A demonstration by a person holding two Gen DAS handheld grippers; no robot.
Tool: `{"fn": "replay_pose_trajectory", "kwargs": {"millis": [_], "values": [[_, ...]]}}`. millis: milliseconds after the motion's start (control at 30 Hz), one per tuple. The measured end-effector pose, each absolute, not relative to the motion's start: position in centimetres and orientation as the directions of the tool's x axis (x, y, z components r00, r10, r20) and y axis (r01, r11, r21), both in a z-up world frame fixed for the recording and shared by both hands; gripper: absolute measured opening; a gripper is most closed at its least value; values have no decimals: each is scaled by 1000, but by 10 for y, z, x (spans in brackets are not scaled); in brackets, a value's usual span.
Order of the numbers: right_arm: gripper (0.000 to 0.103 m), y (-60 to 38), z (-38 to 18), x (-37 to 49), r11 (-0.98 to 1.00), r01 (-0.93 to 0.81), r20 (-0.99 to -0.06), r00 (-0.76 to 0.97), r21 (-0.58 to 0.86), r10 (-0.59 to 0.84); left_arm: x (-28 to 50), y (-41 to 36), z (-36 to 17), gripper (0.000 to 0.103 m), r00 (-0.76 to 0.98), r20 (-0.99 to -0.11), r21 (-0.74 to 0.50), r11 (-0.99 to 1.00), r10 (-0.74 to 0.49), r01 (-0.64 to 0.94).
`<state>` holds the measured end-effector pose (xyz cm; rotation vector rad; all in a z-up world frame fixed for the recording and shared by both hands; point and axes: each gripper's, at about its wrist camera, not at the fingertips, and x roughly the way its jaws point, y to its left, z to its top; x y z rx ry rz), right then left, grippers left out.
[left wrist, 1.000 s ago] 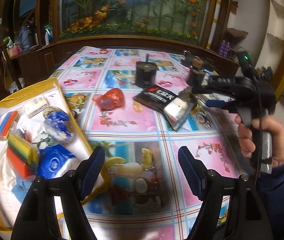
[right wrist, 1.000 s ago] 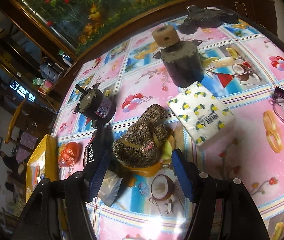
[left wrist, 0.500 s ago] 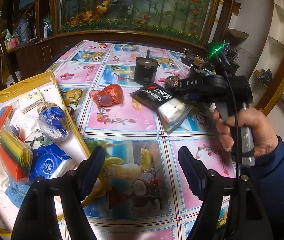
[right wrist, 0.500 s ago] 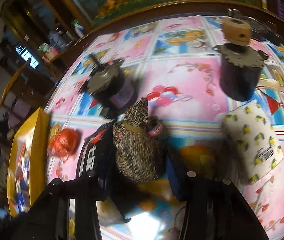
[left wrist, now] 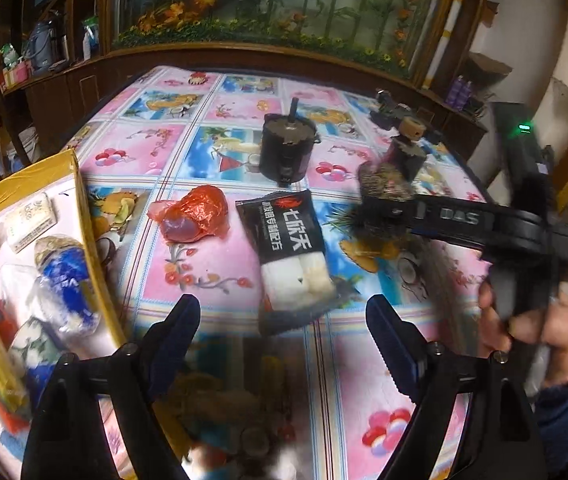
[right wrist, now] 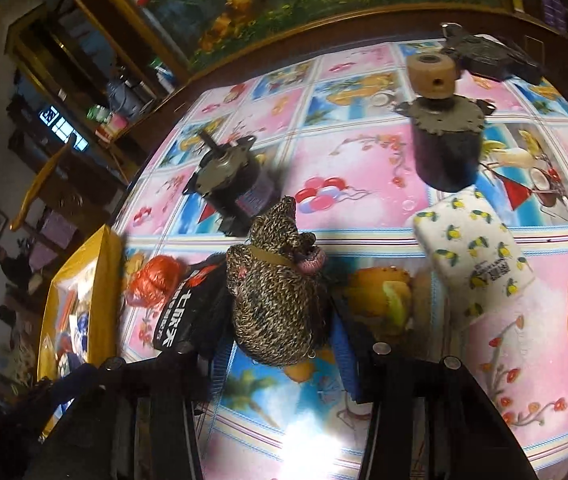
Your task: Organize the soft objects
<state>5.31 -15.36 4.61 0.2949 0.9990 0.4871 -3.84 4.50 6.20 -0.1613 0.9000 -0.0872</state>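
1. Since a second ago my right fingers (right wrist: 279,344) have been closing and now pinch the knitted bundle (right wrist: 277,300), which earlier lay between them untouched; my left fingers (left wrist: 284,332) have just been opening further, with nothing between them.
2. Near my left fingers lies the black packet (left wrist: 290,254) on the table (left wrist: 211,256), its lower end blurred.
3. The yellow-rimmed tray (left wrist: 83,216) at the left is cut off; its contents smear together.
4. Farther off sit the red bag (left wrist: 195,220) and a dark motor (left wrist: 288,152).
5. In the right view, the lemon-print tissue pack (right wrist: 474,248) lies well apart from the bundle.
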Motion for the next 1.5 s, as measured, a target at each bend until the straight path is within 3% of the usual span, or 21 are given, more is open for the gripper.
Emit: {"fn": "replay_pose_trajectory", "kwargs": {"millis": [167,400,467,700,1033,1233,1500], "values": [[49,-165,52,50,859,-231,-714,480,458,509,-3,48,42,84,557,-816,-243,966,-157,-83],[49,-152,56,57,856,-242,-700,496,458,515,33,40,19,81,530,-839,-218,968,-122,-122],[49,-151,57,56,853,-247,-696,496,460,519,35,38,18,43,542,-835,-193,974,-99,-120],[49,-145,59,51,853,-271,-692,499,446,521,9,42,24,42,599,-791,-220,971,-124,-89],[49,-120,45,45,831,-348,-685,472,433,555,-74,67,73,43,720,-680,-251,967,-140,-49],[49,-107,35,37,769,-418,-639,431,484,636,-127,102,102,43,766,-636,-268,958,-97,-101],[49,-99,38,29,791,-442,-631,483,422,607,-166,148,116,43,788,-616,-257,942,14,-218]]}}
